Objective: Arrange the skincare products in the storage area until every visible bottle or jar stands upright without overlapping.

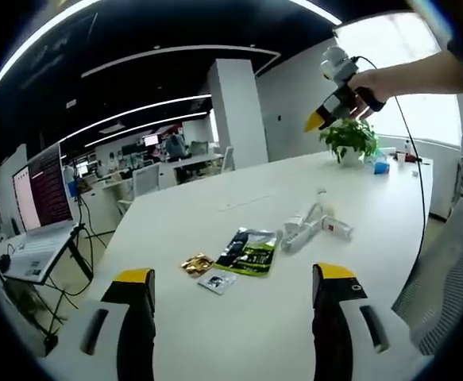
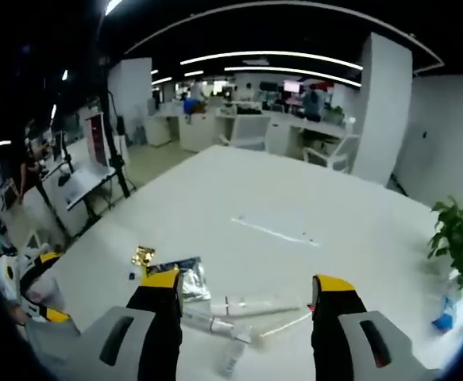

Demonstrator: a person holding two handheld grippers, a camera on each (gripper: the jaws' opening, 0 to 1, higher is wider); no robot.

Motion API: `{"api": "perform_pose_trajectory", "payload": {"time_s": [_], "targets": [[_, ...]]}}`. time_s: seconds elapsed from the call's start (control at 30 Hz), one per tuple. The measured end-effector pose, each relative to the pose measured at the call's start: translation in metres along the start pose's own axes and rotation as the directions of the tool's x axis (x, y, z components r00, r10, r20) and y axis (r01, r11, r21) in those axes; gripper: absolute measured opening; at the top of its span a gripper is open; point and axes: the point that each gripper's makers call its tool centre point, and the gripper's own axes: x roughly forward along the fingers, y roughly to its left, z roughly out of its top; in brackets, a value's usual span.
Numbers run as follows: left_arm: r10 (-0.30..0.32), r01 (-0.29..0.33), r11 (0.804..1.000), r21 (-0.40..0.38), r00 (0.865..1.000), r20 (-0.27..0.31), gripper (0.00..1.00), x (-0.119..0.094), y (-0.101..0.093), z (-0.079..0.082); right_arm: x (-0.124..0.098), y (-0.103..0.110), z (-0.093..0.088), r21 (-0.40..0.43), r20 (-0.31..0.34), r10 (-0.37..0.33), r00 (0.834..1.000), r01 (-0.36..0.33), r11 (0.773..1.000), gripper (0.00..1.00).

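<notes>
Both tongs wide, empty: left tongs (image 1: 235, 298), right tongs (image 2: 247, 305). Tubes (image 1: 317, 225) lie flat mid-frame on bench (image 1: 215, 206); grabbing one could roll it onto the sachets (image 1: 249, 251).

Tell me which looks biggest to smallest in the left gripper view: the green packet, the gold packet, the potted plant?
1. Green packet looks largest.
2. Potted plant looks smaller, but it sits farther away, so its true size is unsure.
3. Gold packet looks smallest.

— What kind of room?
— An open office: dark ceiling with long light strips (image 2: 271, 55), a white pillar (image 1: 237, 111), bright window (image 1: 406, 79).
— Furniture?
— A big white worktop (image 2: 295, 206), desks behind, a potted plant (image 1: 349, 141).
</notes>
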Motion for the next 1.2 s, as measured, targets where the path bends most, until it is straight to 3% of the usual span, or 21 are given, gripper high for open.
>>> {"api": "perform_pose_trajectory", "payload": {"time_s": [0.17,0.4,0.6,0.77,0.87,1.0,1.1,1.2], "targets": [[0.003,-0.003,1.000,-0.004,1.000,-0.005,0.74,0.000,0.001,0.000,0.015,0.007,-0.021,0.110,-0.070,0.041,0.997,-0.033,0.993,0.66],[0.005,-0.005,1.000,0.004,1.000,-0.013,0.75,0.000,0.002,-0.001,0.054,0.009,-0.047,0.318,-0.169,0.114,0.979,-0.056,0.946,0.66],[0.008,-0.008,1.000,-0.009,1.000,-0.025,0.74,0.001,0.002,-0.003,0.075,0.001,-0.062,0.394,-0.215,0.106,0.971,-0.013,0.919,0.63],[0.006,-0.006,1.000,-0.009,0.999,-0.032,0.74,0.001,0.002,-0.003,0.091,-0.004,-0.075,0.495,-0.263,0.112,0.958,0.034,0.869,0.60],[0.007,-0.007,1.000,-0.008,0.999,-0.032,0.74,0.000,0.002,-0.003,0.103,-0.011,-0.088,0.529,-0.314,0.113,0.943,0.075,0.845,0.55],[0.007,-0.008,1.000,-0.010,0.999,-0.037,0.74,0.001,0.003,-0.004,0.112,-0.021,-0.104,0.535,-0.368,0.080,0.927,0.141,0.833,0.55],[0.007,-0.008,1.000,-0.010,0.999,-0.042,0.74,0.001,0.004,-0.006,0.121,-0.020,-0.106,0.613,-0.364,0.094,0.927,0.162,0.773,0.54],[0.007,-0.007,1.000,-0.011,0.999,-0.045,0.74,0.001,0.003,-0.006,0.126,-0.025,-0.109,0.608,-0.379,0.069,0.923,0.192,0.770,0.51]]}}
